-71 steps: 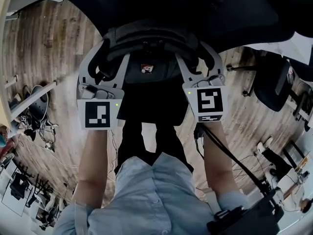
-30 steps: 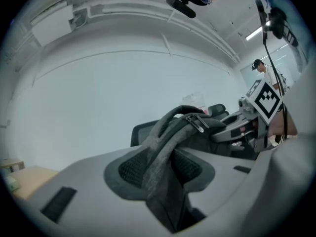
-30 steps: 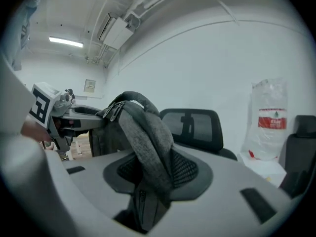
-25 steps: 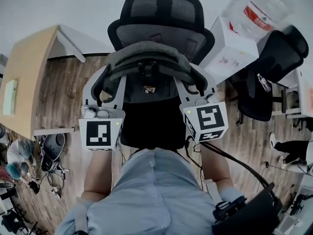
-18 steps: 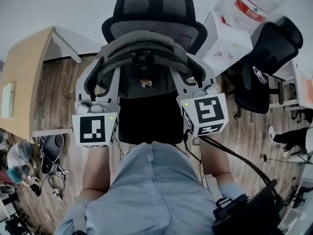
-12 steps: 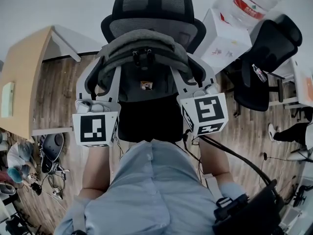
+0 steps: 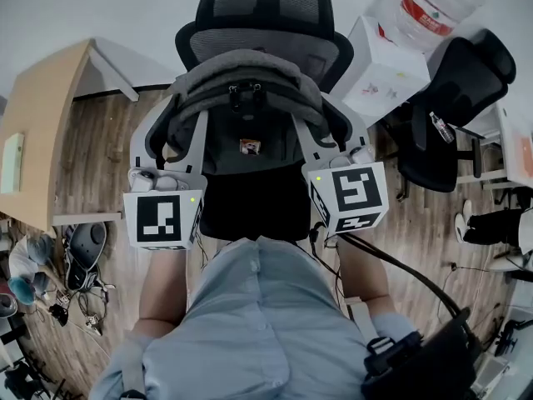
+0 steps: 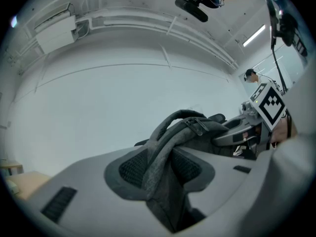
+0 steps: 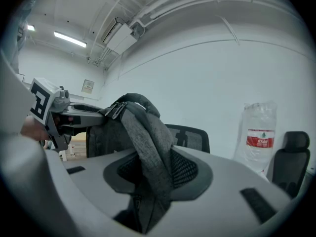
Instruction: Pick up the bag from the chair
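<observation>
A grey fabric backpack hangs between my two grippers in front of a black mesh office chair. My left gripper is shut on the bag's left shoulder strap, which is pinched between its pads. My right gripper is shut on the right shoulder strap in the same way. The bag is held up above the chair's black seat, apart from it. In the left gripper view the bag's top and the right gripper show beyond the jaws.
A wooden desk stands at the left. A white box with a water jug on it and a second black chair are at the right. Cables and gear lie on the wood floor.
The bag has come up off the seat and is held higher, with both grippers still closed on its straps. In the last half second almost nothing has shifted.
</observation>
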Demonstrator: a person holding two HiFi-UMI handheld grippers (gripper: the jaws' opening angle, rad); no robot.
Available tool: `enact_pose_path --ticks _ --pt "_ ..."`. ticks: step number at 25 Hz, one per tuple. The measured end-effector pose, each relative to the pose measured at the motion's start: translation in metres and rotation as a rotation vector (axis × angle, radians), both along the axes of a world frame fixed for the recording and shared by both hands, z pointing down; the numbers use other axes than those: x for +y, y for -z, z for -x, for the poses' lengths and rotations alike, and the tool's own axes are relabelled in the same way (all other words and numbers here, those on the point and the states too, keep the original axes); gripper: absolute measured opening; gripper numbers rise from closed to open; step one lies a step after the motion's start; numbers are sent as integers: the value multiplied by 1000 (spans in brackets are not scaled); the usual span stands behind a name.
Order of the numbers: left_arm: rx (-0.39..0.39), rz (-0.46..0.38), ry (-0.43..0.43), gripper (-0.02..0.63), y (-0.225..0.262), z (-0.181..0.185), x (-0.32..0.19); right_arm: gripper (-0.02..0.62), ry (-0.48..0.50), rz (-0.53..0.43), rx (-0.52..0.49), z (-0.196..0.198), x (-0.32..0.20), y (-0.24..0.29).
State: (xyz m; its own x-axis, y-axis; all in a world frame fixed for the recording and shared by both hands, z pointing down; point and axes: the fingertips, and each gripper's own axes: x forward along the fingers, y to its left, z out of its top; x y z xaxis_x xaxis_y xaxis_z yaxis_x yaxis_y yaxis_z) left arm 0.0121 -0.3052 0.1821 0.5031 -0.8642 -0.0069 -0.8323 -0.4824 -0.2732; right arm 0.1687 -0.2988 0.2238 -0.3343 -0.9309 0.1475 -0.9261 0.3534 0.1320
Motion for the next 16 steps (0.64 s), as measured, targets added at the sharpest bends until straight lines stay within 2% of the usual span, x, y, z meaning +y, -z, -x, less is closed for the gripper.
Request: enact_pose_path --ticks 9,13,16 --pt "20 -1 -4 147 4 -1 0 126 -7 -14 3 0 0 4" --pt "-14 -4 -10 147 0 1 -1 126 -13 -11 2 0 0 4" --pt "-7 -2 -10 147 3 0 -2 126 -15 -10 0 0 -1 4"
